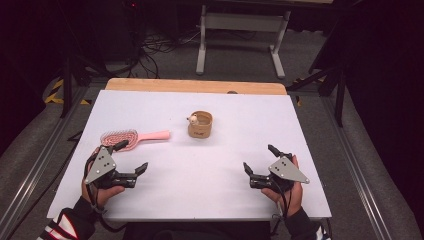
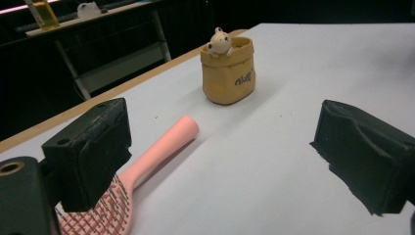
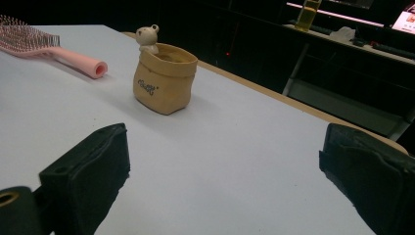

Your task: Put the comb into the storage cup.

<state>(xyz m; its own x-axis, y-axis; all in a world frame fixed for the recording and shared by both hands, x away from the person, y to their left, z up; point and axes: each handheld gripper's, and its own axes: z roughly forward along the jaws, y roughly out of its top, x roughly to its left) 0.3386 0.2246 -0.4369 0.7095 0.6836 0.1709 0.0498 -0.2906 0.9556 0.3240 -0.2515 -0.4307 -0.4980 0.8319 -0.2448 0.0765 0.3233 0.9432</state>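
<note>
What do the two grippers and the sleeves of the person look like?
Both the left gripper and right gripper are black, each with two blocky padded jaws, a grey three-cornered plate on top and a thin black cable. The left sleeve is dark with red and white stripes; the right sleeve is dark.

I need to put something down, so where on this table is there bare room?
Bare sheet lies between the left gripper and right gripper, and right of the pouch to the table's edge. Tightest is the left, where the hairbrush lies beside the left gripper.
</note>
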